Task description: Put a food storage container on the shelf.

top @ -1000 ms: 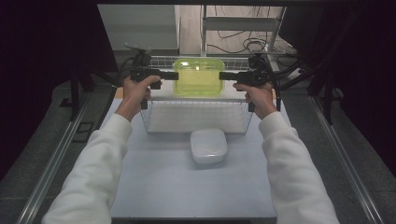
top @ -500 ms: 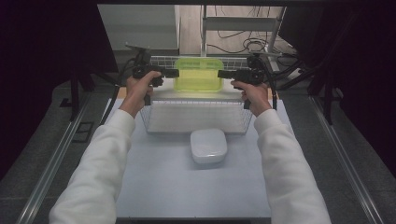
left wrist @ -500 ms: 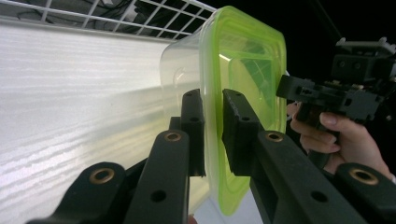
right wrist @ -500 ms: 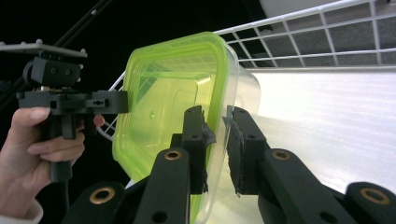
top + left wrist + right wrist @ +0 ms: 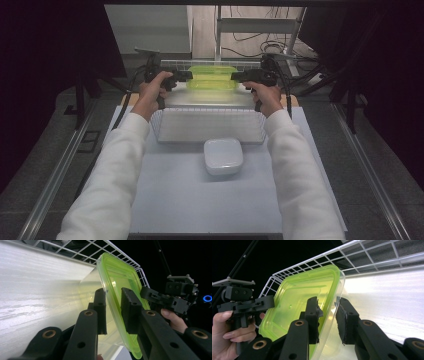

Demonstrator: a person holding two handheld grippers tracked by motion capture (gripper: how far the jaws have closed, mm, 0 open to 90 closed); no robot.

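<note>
A clear container with a lime-green lid (image 5: 212,77) hangs in the air over the far side of a white wire basket (image 5: 210,129). My left gripper (image 5: 189,76) is shut on its left rim and my right gripper (image 5: 234,76) on its right rim. In the left gripper view the jaws (image 5: 113,307) straddle the lid's edge (image 5: 117,282), with the other gripper (image 5: 175,297) beyond. From the right gripper view, the jaws (image 5: 328,315) pinch the rim of the container (image 5: 297,297), and the left gripper (image 5: 244,302) holds the far side.
A white lidded box (image 5: 223,156) sits on the white table (image 5: 200,205) just in front of the basket. The basket's wire wall (image 5: 372,252) rises behind the container. Dark frames, cables and rails flank the table.
Both grippers have carried the green-lidded container upward and farther from the person, above the basket's back edge. The white box has not moved.
</note>
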